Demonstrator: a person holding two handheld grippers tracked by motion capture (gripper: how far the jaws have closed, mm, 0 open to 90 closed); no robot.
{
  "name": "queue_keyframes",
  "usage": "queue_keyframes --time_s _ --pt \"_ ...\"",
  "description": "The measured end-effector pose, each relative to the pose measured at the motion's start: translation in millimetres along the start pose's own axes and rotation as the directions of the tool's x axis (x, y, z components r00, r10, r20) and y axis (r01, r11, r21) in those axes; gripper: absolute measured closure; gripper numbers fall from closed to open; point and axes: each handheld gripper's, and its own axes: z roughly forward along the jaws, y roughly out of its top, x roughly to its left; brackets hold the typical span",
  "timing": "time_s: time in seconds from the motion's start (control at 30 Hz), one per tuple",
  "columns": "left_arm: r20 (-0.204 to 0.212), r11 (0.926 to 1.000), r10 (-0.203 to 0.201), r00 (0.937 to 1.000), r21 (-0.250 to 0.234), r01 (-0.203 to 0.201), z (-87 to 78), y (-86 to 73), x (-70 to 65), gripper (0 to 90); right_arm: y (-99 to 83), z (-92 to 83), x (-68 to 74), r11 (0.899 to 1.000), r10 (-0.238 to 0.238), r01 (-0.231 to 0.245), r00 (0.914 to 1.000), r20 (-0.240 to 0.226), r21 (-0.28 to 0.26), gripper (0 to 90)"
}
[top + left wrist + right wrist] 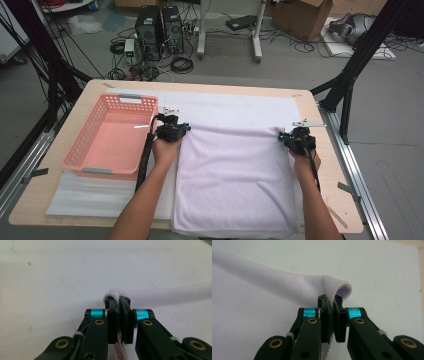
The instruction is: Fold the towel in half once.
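So the table (330, 180) has a white sheet (240, 107) on it, with bare sheet beyond the lavender towel (235, 180), whose near edge hangs off the front. Pink basket (107, 135) sits just left. Left gripper (172, 131) is pinched tight on the towel's far-left corner, right gripper (295, 137) on the far-right one.

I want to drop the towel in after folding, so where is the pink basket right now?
In the high view the pink basket sits on the table's left side, beside the left gripper and just left of the white towel.
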Motion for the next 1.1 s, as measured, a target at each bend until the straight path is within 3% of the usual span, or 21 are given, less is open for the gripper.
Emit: queue_keyframes --time_s 0.13,0.23,0.33,0.5,0.7,0.83,0.9,0.97,1.03,1.1 --pt "-0.002 0.9996 -0.010 1.0000 -0.027 0.010 7.2 11.9 4.2 85.7 12.5 7.0 -9.1 0.999 0.033 -0.033 0.9994 -0.007 -0.039 86.3" --pt "-0.010 0.9996 0.005 0.9999 -0.029 -0.005 13.6 23.5 5.8 85.6 23.3 15.7 -14.2 0.999 0.028 -0.028 0.9996 0.006 -0.041 86.2" --pt "-0.015 0.9992 -0.010 0.9998 -0.039 0.009 20.9 34.9 9.3 85.6 31.8 23.4 -17.2 0.998 0.024 -0.022 0.9994 0.027 -0.060 86.1" --pt "-0.024 0.9989 0.026 0.9994 -0.038 -0.026 34.9 49.0 10.0 85.6 39.1 36.7 -23.0 0.996 0.038 -0.034 0.9980 0.050 -0.080 86.1" --pt "-0.038 0.9993 0.015 0.9992 -0.034 -0.017 47.2 49.6 15.7 85.6 43.7 53.9 -28.6 0.996 0.050 -0.045 0.9972 0.056 -0.079 86.0" --pt "-0.021 0.9990 0.037 0.9991 -0.023 -0.038 49.3 46.2 18.9 84.6 46.7 61.6 -27.4 0.996 0.040 -0.036 0.9975 0.058 -0.077 85.7" --pt "0.004 0.9993 0.033 0.9994 -0.018 -0.033 48.8 44.9 19.6 80.2 45.4 64.0 -26.9 0.997 0.043 -0.038 0.9971 0.063 -0.069 83.7" --pt "0.025 0.9994 0.027 0.9993 -0.023 -0.026 46.9 43.1 19.9 72.1 44.1 64.1 -27.3 0.997 0.059 -0.055 0.9958 0.070 -0.056 72.9" --pt "0.042 0.9996 0.010 0.9991 -0.025 -0.009 44.6 41.1 19.4 64.4 44.3 60.7 -28.3 0.996 0.074 -0.071 0.9956 0.058 -0.052 70.0" --pt "0.060 1.0000 0.004 0.9982 0.007 -0.005 42.1 39.7 18.4 59.2 45.7 54.6 -28.4 0.997 0.064 -0.061 0.9963 0.058 -0.054 68.1"
